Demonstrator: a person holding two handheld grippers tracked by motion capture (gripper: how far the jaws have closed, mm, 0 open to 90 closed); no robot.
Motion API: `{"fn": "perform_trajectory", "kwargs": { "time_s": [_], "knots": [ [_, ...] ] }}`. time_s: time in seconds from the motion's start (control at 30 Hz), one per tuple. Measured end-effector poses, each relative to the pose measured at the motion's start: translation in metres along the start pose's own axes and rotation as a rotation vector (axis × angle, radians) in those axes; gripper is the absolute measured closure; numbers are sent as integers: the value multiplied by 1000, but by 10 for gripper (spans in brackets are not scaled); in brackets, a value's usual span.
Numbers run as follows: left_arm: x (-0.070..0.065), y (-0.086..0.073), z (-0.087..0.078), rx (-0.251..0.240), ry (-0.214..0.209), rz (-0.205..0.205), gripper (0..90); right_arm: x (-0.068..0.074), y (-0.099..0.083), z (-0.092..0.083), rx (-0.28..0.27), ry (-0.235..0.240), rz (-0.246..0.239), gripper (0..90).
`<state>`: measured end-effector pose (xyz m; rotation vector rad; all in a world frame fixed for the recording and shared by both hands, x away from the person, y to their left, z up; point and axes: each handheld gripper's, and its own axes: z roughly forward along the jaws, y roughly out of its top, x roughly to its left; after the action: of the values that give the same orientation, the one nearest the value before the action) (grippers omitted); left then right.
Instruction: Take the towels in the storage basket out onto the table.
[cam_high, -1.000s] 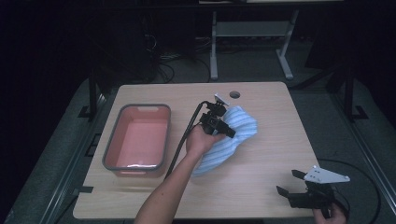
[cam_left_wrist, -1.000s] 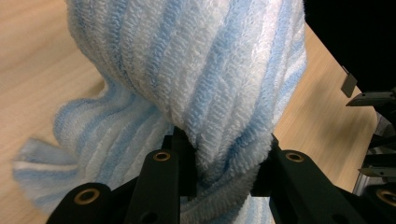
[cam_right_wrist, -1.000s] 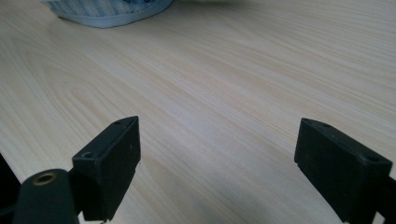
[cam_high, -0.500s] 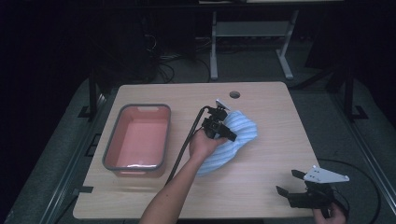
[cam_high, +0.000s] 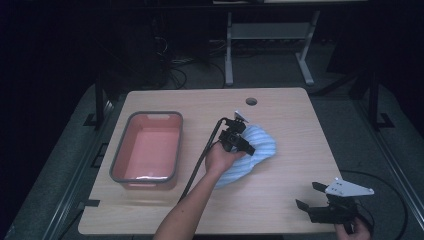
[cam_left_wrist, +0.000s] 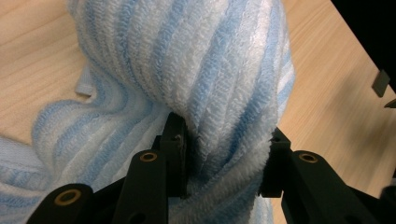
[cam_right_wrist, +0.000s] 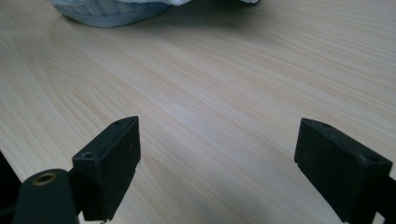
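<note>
The left hand-held gripper (cam_high: 239, 141), its jaws just easing apart around a thick fold, sits right on the striped towel (cam_high: 260, 147) at mid-desk (cam_high: 300, 115), while the right hand-held gripper (cam_high: 315, 200) rests spread and empty, well apart near the front edge.

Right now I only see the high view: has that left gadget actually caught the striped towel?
Observer: Yes. In the left gripper view a fold of the towel sits between the fingers of the left gripper, touching both; they have just been opening.
Operator: And the one at bottom right?
Observer: The right gripper has its fingers wide apart, with bare table between them.
Operator: Does its camera catch the towel?
Observer: Yes, at its view's top edge.
</note>
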<state>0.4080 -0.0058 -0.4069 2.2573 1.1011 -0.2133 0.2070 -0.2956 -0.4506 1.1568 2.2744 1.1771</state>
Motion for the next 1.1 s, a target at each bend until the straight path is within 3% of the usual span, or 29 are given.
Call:
{"fn": "perform_trajectory", "kwargs": {
  "time_s": [0.23, 0.33, 0.47, 0.77, 1.1],
  "knots": [
    [-2, 0, 1, -2, 1, 5, 619, 1, 0, 1, 1, 2, -6, 140],
    [-2, 0, 0, -3, 7, 5, 571, 1, 0, 0, 1, 1, -3, 140],
    [-2, -3, 1, 15, 39, 24, 545, 0, 0, -1, -4, -1, -6, 140],
    [0, -7, -11, -38, 15, 13, 504, 1, 1, 1, -1, -1, -5, 140],
    [3, -12, -21, -61, -2, 10, 491, 0, 1, 1, 2, -4, -7, 140]
  ]
}}
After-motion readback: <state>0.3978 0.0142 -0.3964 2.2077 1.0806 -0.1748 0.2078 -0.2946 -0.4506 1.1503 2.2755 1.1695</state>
